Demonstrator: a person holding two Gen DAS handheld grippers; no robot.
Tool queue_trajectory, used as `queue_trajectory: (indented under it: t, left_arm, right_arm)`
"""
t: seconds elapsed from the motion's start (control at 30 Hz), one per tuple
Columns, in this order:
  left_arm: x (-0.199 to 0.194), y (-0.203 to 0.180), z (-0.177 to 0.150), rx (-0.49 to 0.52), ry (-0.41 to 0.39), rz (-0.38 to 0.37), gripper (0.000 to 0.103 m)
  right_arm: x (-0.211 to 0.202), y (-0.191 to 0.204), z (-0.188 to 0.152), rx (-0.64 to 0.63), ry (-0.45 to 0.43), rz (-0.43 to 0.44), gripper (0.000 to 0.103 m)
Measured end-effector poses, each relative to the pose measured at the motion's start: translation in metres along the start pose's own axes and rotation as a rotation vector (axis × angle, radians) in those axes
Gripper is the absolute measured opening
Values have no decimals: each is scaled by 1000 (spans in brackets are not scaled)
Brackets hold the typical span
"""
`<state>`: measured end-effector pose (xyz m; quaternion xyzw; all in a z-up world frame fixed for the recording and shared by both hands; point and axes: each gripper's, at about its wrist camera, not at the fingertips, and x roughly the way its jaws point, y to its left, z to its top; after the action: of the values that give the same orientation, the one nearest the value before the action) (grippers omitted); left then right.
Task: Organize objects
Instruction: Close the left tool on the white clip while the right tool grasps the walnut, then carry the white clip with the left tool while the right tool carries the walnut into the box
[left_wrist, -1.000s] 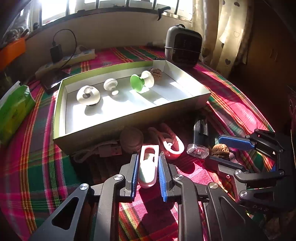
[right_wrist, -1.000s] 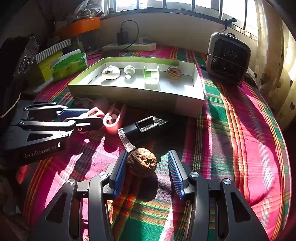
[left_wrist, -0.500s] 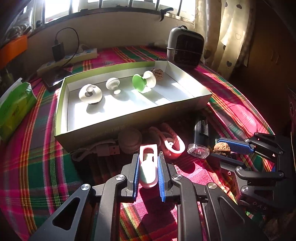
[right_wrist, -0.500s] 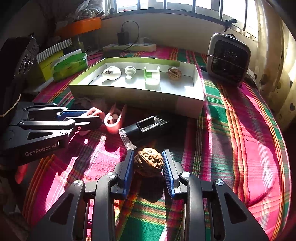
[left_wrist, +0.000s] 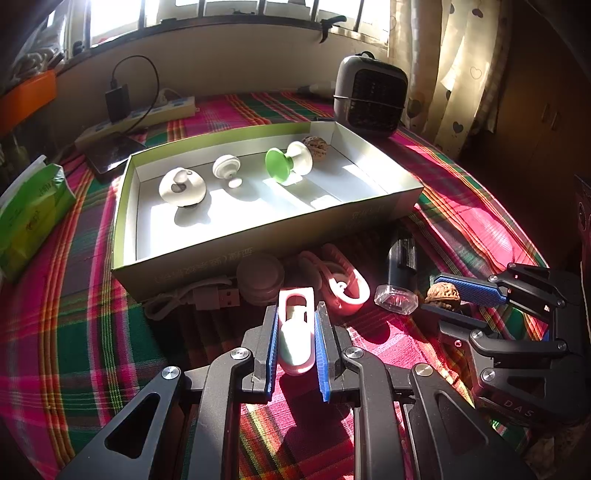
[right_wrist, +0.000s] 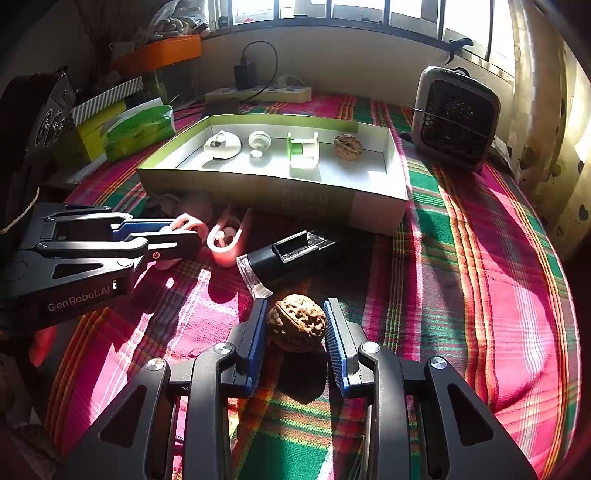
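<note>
Sitting clamped between the right tool's (right_wrist: 295, 325) pads: walnut (right_wrist: 296, 322).

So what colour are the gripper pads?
Blue, ribbed pads, clearest in the right wrist view.

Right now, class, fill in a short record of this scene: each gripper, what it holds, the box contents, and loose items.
left gripper: shut on pink clip
right gripper: shut on walnut
box: three white holders, one partly green, second walnut
loose on cloth: black torch, pink hook, USB cable
</note>
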<state>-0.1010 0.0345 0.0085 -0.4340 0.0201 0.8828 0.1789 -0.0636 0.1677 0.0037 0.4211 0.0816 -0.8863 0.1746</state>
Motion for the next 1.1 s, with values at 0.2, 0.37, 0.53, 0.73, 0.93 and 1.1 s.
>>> queue_trajectory:
  t: [0.2,0.37,0.53,0.73,0.93,1.1]
  left_arm:
    - [-6,3,1,-14,-13,-2,16]
    - [-11,3,2,-18,-25,-2,16]
    - [-16,4,5,-23,-36,0,16]
    - [-26,7,10,-35,-62,2,16]
    - [-32,14,19,-55,-85,16,16]
    - [-34,21,30,-64,-97,27,16]
  right_arm:
    - [-1,-1,-1,6,-6,-1,32]
    - [-6,-1,1,9,-19,3,32]
    - [-10,-2,4,14,-31,17,32]
    - [-17,0,12,7,-55,32,32]
    - [-20,-1,27,8,-80,35,32]
    - [-17,-1,41,0,-92,46,32]
